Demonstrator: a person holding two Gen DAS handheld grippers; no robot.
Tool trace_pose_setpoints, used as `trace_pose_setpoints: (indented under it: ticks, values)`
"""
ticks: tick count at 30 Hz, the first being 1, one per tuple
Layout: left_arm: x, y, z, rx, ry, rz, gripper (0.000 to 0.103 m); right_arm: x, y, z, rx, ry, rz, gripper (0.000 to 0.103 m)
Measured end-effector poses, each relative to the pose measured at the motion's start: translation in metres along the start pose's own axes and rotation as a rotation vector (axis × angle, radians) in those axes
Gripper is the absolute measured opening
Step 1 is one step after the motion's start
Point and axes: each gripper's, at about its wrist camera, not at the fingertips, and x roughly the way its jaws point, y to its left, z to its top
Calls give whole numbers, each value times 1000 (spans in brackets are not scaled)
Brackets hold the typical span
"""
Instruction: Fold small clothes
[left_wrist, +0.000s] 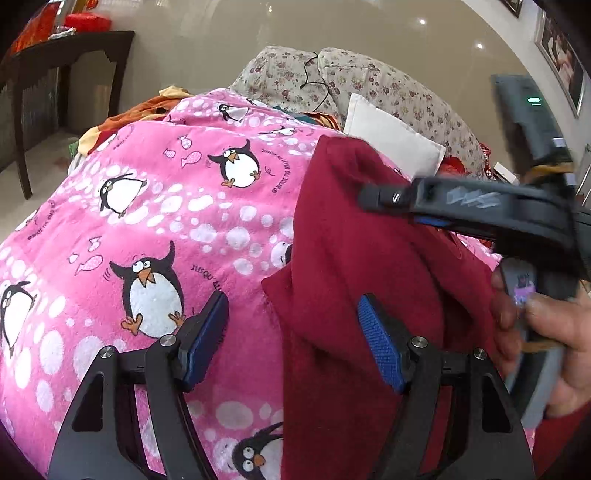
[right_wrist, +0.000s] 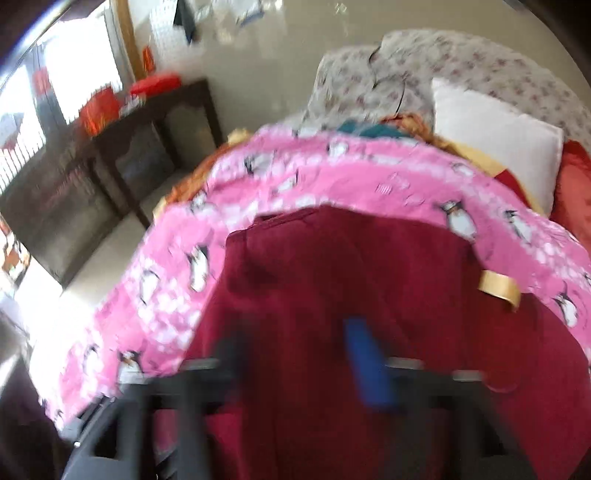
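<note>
A maroon garment (left_wrist: 354, 266) (right_wrist: 332, 266) lies spread on a pink penguin-print blanket (left_wrist: 166, 206) (right_wrist: 177, 258). My left gripper (left_wrist: 291, 332) hovers open low over the garment's left edge. One blue pad (left_wrist: 207, 332) is over the blanket and the other over the cloth, and nothing is pinched. My right gripper (left_wrist: 369, 199) (right_wrist: 295, 343), held by a hand (left_wrist: 554, 332), reaches in from the right over the garment's upper part. Its own view is blurred. Its fingers (right_wrist: 365, 362) show a gap over the maroon cloth, and I see no cloth gripped.
A white pillow (left_wrist: 391, 140) (right_wrist: 495, 147) and floral cushions (left_wrist: 332, 81) sit behind the blanket with other clothes. A dark side table (left_wrist: 66, 55) (right_wrist: 147, 122) with red items stands at the left. A tan strip (right_wrist: 498, 291) lies by the garment's right edge.
</note>
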Motion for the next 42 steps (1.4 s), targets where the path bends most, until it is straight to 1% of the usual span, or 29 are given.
trace_pose_setpoints:
  ticks: [1, 3, 5, 7, 8, 10, 11, 12, 13, 14, 15, 16, 17, 19, 20, 21, 23, 25, 26, 29, 31, 33, 35, 36, 38, 39, 40, 41, 42]
  values:
    - [0, 0, 0, 2, 1, -2, 73, -8, -5, -1, 15, -27, 16, 25]
    - [0, -1, -1, 7, -1, -5, 73, -35, -16, -5, 25, -95, 0, 19]
    - [0, -3, -1, 16, -2, 0, 73, -76, -30, -16, 25, -184, -38, 19]
    - [0, -5, -2, 26, -3, 5, 73, -123, -52, -36, 51, -269, -60, 19]
    - [1, -6, -2, 30, -3, 7, 73, -146, -67, -50, 63, -299, -93, 18]
    - [1, -7, -3, 34, -5, 9, 73, -178, -96, -82, 80, -311, -173, 19]
    - [0, -7, -3, 32, -5, 7, 73, -184, -105, -94, 95, -301, -190, 19]
    - [0, -7, -3, 31, -5, 3, 73, -190, -123, -114, 136, -270, -194, 24]
    - [0, -7, -3, 31, -5, 1, 73, -191, -135, -130, 177, -239, -177, 34]
    - [1, -7, -3, 31, -3, 3, 73, -192, -151, -153, 241, -183, -156, 39]
    - [2, -7, -3, 32, 0, 6, 73, -193, -158, -166, 267, -158, -156, 44]
    - [2, -7, -3, 33, 1, 7, 73, -197, -164, -177, 280, -144, -173, 44]
    - [2, -7, -4, 35, 2, 9, 73, -203, -168, -187, 283, -147, -203, 44]
    - [2, -7, -4, 36, 2, 10, 74, -220, -167, -193, 272, -202, -253, 48]
    - [2, -7, -3, 33, 1, 7, 74, -229, -161, -188, 258, -254, -252, 49]
    - [2, -6, -3, 29, 0, 2, 73, -233, -154, -181, 237, -295, -215, 50]
    - [-1, -3, -2, 16, -2, -12, 73, -226, -136, -163, 175, -322, -116, 50]
    - [-4, 1, -1, 3, -10, -18, 73, -190, -100, -135, 68, -288, -2, 50]
    - [-6, 4, 0, -6, -17, -20, 73, -174, -88, -126, 38, -274, 18, 50]
    - [-11, 16, 4, -34, -37, -26, 73, -113, -56, -96, -36, -195, 59, 50]
    - [-12, 24, 6, -60, -46, -22, 73, -76, -42, -78, -77, -163, 54, 50]
    - [-14, 30, 7, -80, -51, -36, 73, -52, -30, -66, -134, -149, 35, 50]
    - [-15, 31, 9, -88, -56, -39, 73, -36, -24, -65, -173, -118, 26, 48]
    - [-16, 30, 9, -85, -56, -34, 73, -28, -22, -66, -195, -101, 19, 44]
    - [-16, 28, 9, -77, -57, -26, 73, -24, -19, -72, -255, -124, -25, 26]
    - [-17, 28, 9, -77, -59, -25, 73, -25, -20, -72, -255, -119, -28, 10]
    - [-18, 29, 9, -80, -62, -25, 73, -27, -19, -70, -251, -116, -21, 4]
    - [-18, 30, 10, -85, -66, -24, 73, -33, -20, -68, -256, -126, -24, 4]
    - [-20, 31, 10, -91, -73, -20, 73, -44, -19, -66, -278, -157, -60, 3]
